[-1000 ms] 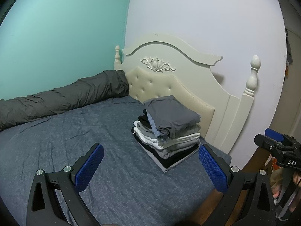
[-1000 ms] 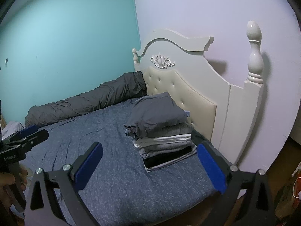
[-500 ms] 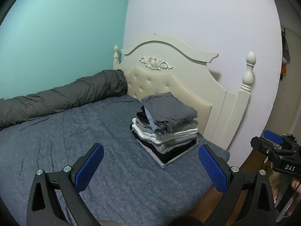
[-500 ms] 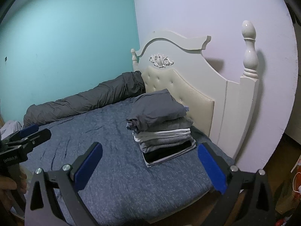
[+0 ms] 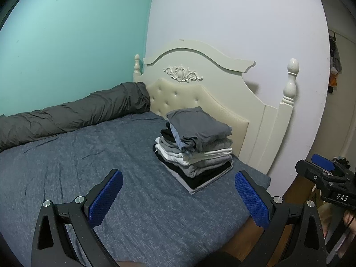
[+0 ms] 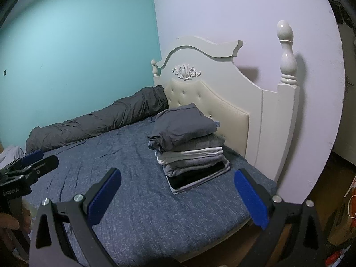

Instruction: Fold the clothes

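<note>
A stack of folded clothes (image 5: 195, 146) in grey, white and black sits on the blue bed (image 5: 89, 169) near the cream headboard (image 5: 200, 89); it also shows in the right wrist view (image 6: 189, 146). My left gripper (image 5: 178, 198) is open and empty, held back from the stack over the bed's near edge. My right gripper (image 6: 178, 198) is open and empty too, also short of the stack. The right gripper shows at the right edge of the left wrist view (image 5: 324, 178). The left gripper shows at the left edge of the right wrist view (image 6: 29, 164).
A rolled dark grey duvet (image 5: 66, 118) lies along the teal wall (image 5: 66, 44). A headboard post (image 6: 287, 62) stands at the bed's right corner. White cloth (image 6: 11, 153) shows at the far left. Wooden floor (image 6: 333, 178) lies right of the bed.
Both grippers have pulled back from the bed, so the stack looks smaller and farther. Both stay open and empty.
</note>
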Demonstrator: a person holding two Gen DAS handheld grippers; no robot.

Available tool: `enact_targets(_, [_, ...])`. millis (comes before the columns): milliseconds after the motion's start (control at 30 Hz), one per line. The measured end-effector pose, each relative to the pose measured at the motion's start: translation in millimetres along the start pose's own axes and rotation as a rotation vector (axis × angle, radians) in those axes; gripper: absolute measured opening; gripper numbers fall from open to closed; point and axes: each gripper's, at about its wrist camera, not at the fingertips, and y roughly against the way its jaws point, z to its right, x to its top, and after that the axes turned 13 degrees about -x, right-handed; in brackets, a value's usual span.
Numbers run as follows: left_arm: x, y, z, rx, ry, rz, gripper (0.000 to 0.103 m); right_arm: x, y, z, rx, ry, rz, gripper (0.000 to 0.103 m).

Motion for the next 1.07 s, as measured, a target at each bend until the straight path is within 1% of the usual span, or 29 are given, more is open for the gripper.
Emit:
enact_targets(233, [-3.3,4.6,0.3,0.009,-0.001,0.006,0.103,-1.7,6.6,-0.6,-0.009,0.006,0.018,0.102])
enact_targets(700, [-4.8,10.6,-0.5,0.01,-0.002,0.015,0.103,-8.0,7.1,-6.1,-0.007,0.016,0.007,0.102])
enact_targets(1067, [-4.2,11.5,2.2,-0.007,-0.006,0.016,0.103,-9.6,7.7,-6.9,-0.006,0.012,0.006,0.102])
